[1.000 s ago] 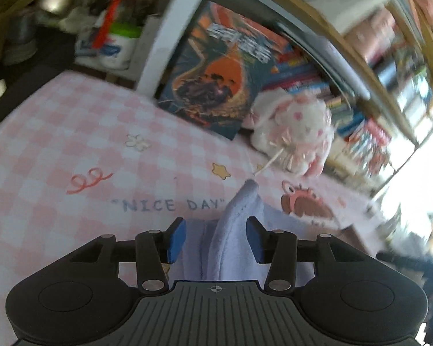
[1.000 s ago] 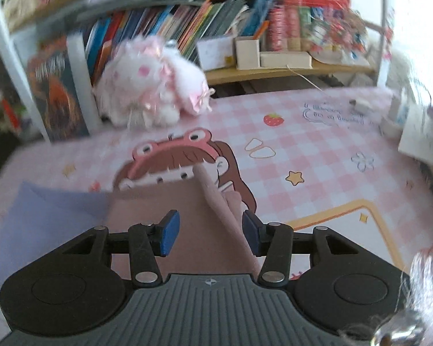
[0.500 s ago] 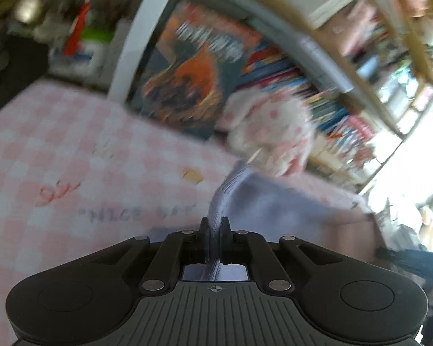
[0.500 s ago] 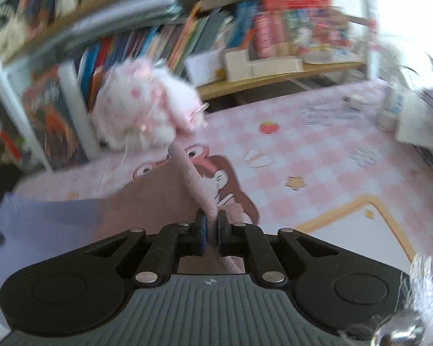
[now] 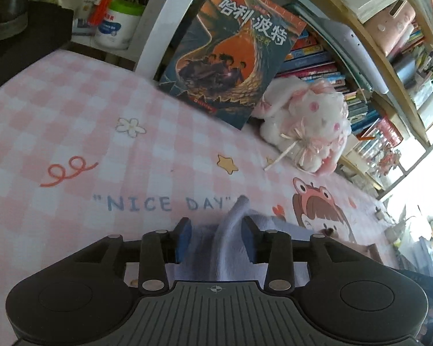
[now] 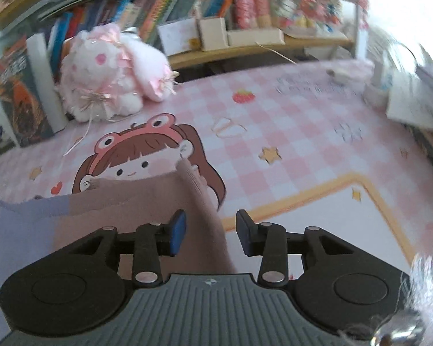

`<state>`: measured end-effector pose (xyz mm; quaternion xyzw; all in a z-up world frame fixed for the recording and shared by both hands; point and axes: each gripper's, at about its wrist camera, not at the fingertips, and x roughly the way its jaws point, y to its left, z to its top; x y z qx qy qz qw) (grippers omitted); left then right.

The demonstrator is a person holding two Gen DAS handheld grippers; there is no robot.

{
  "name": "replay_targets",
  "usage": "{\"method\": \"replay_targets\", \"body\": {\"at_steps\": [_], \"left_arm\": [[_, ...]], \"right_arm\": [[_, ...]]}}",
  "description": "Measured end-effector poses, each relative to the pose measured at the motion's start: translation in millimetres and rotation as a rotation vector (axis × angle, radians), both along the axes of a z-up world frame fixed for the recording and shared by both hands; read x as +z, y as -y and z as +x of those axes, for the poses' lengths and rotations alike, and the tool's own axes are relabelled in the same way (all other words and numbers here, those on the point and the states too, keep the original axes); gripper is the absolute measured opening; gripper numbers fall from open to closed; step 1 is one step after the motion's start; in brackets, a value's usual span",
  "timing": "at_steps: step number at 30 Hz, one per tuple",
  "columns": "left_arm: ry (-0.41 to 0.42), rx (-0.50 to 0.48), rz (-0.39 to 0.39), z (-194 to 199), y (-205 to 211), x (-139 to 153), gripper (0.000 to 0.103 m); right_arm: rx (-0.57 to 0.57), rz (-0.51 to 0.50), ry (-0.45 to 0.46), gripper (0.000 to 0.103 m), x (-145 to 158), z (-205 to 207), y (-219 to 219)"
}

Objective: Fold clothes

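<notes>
Right wrist: garment (image 6: 147, 201) ridge points forward between the spread right gripper (image 6: 210, 232).

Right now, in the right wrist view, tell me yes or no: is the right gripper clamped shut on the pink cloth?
No: the right gripper stands open, its blue pads spread either side of the raised fold of pink cloth.

Cloth (image 6: 135, 210) lies on the mat (image 6: 303, 132), plush toy (image 6: 112, 72) behind it.

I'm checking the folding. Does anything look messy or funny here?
A little. The cloth, lavender on one side and dusty pink on the other, has a ridge of fabric sticking up between the open fingers of each gripper, left and right, instead of lying flat. Nothing looks spilled or torn.
</notes>
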<state>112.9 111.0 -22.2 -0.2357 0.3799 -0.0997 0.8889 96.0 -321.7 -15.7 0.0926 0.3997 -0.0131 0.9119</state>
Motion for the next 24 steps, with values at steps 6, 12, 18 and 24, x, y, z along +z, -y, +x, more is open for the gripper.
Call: {"method": "replay_targets", "body": {"at_steps": [6, 12, 18, 24], "left_arm": [[0.028, 0.033, -0.032, -2.4, 5.4, 1.8, 0.003], [0.023, 0.091, -0.087, -28.2, -9.2, -0.5, 0.003], [-0.042, 0.142, -0.074, -22.8, -15.5, -24.9, 0.008], [-0.006, 0.158, 0.001, -33.8, -20.2, -5.9, 0.020]], "right_arm": [[-0.025, 0.031, -0.003, 0.006, -6.0, 21.8, -1.1], [-0.070, 0.064, 0.026, 0.005, -1.6, 10.7, 5.2], [-0.067, 0.036, -0.013, 0.007, -10.2, 13.8, 4.1], [-0.087, 0.035, -0.026, 0.029, -10.2, 9.1, 8.8]]}}
